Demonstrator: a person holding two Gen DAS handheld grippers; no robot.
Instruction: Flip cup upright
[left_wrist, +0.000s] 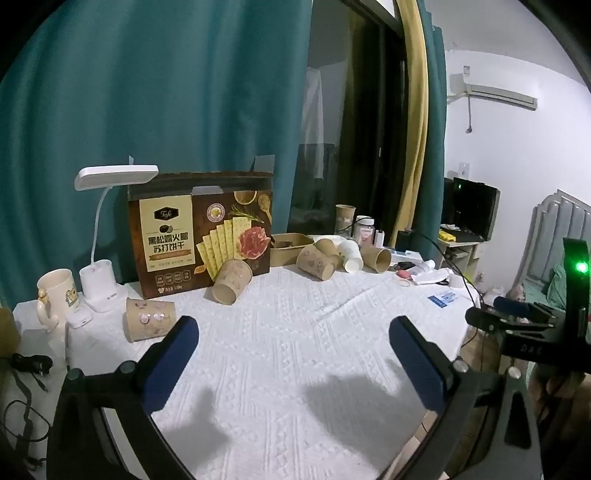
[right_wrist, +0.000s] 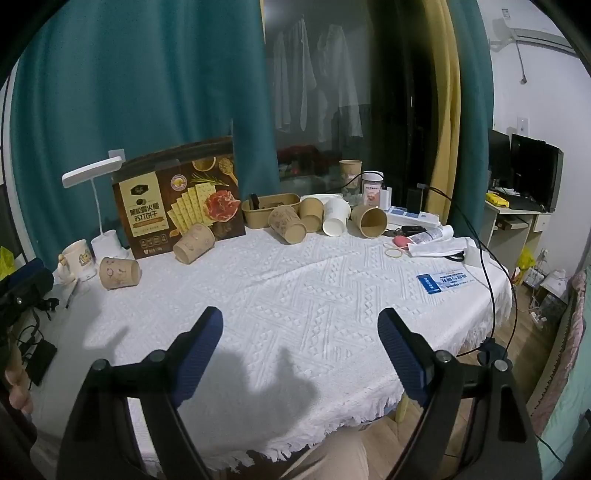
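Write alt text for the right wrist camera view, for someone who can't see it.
The open right gripper hovers empty over a white tablecloth. Several paper cups lie tipped along the far edge, among them a white cup and a brown cup near a cracker box and desk lamp.

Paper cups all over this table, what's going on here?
A person holds a gripper in each hand over a table with a white cloth. Both the left gripper and right gripper are open and empty, above bare cloth. Several paper cups lie on their sides, untouched: one near the mug, one by the cracker box, and a cluster farther back. No cup has been picked up yet.
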